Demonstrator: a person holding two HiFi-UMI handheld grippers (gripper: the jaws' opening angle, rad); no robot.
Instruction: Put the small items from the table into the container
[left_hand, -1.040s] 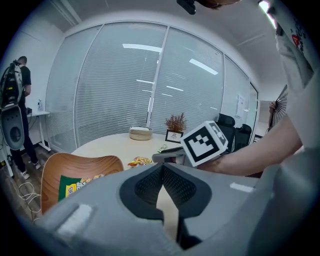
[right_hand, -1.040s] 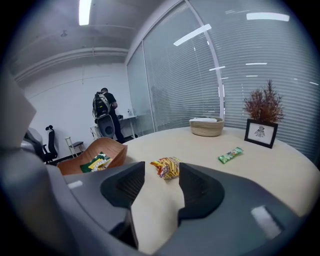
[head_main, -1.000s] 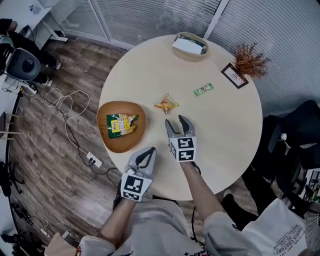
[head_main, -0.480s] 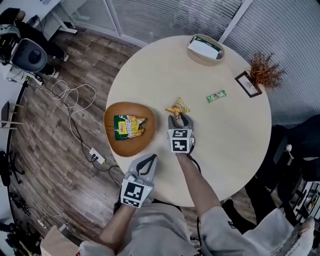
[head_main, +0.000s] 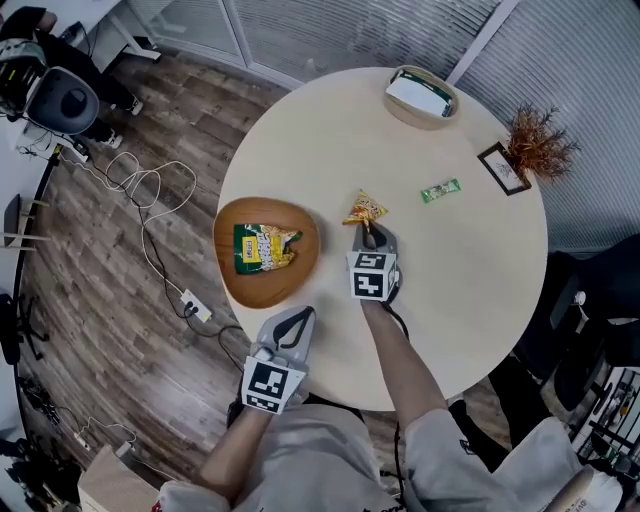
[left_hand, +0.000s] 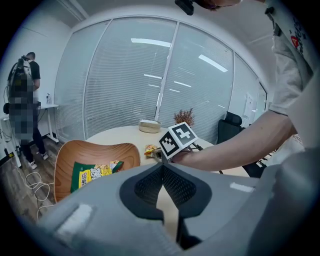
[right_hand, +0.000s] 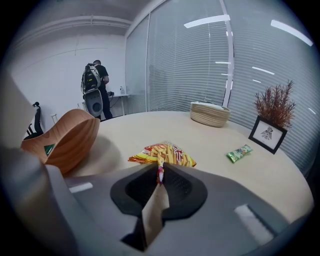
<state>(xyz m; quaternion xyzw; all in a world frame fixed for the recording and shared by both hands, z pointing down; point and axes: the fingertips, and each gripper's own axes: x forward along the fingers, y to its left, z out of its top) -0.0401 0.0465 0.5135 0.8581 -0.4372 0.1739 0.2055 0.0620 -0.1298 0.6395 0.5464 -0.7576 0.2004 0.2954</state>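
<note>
An orange-yellow snack packet (head_main: 365, 210) (right_hand: 165, 154) lies mid-table. My right gripper (head_main: 367, 235) (right_hand: 160, 172) is at its near corner, jaws closing, and the pads pinch the packet's edge. A wooden bowl (head_main: 235, 290) (left_hand: 95, 147) (right_hand: 75, 135) at the table's left edge holds a green-yellow packet (head_main: 262, 247) (left_hand: 92, 175). A small green packet (head_main: 440, 190) (right_hand: 239, 153) lies further right. My left gripper (head_main: 297, 318) (left_hand: 162, 167) hovers at the table's near edge beside the bowl, shut with nothing in it.
A woven basket (head_main: 420, 97) stands at the far edge, with a small picture frame (head_main: 503, 167) and a dried plant (head_main: 540, 143) at the right edge. Cables (head_main: 140, 200) lie on the wooden floor to the left. A dark chair (head_main: 600, 280) stands on the right.
My right gripper went forward and down to the snack packet, and its jaws closed from wide open onto the packet's corner. The left gripper has hardly shifted.
</note>
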